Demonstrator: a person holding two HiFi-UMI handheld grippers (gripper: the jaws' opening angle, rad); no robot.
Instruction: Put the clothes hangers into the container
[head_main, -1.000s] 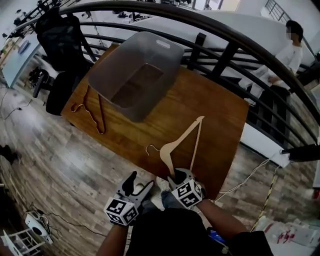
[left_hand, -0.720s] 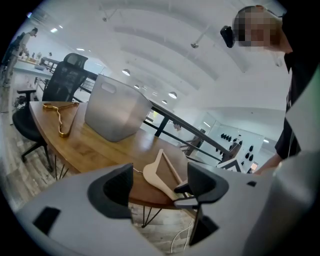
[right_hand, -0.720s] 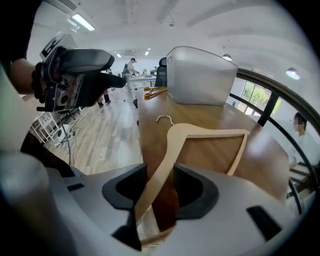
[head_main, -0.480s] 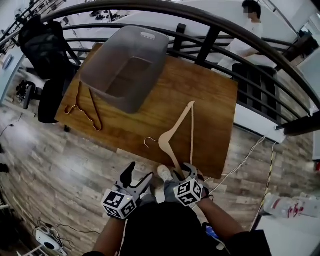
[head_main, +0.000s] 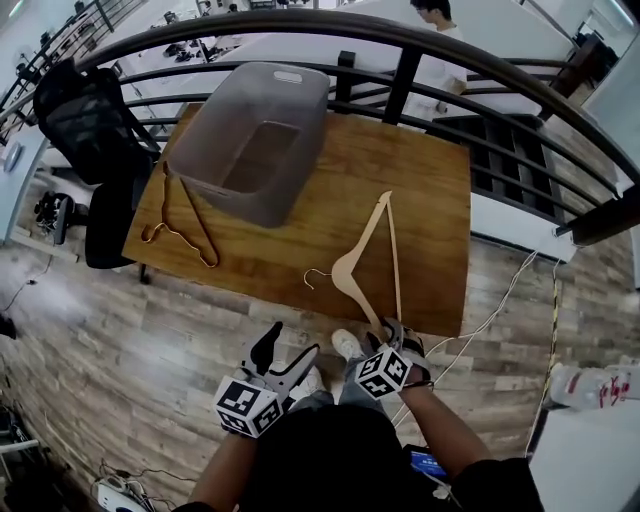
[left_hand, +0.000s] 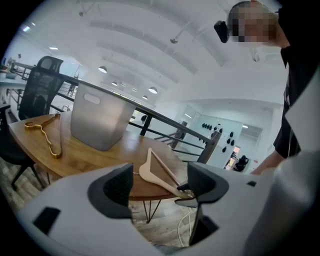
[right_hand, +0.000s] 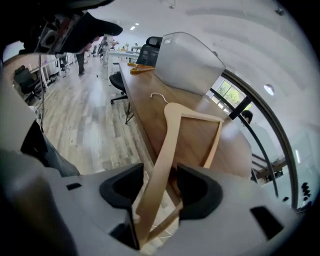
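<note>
While smooth, pale triangular wooden hanger (head_main: 347, 278)

Black short-sleeved top (head_main: 340, 465) fills the bottom middle; left gripper (head_main: 288, 346) and right gripper (head_main: 390, 333) are pale grey with dark pads; each carries a cube (head_main: 247, 408) of black-and-white square markers

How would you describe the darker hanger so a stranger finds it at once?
On the wooden table, find the grey container at the far left. The darker hanger lies just left of it, near the table's edge. It is thin and dark brown, unlike the pale hanger at the near edge.
</note>
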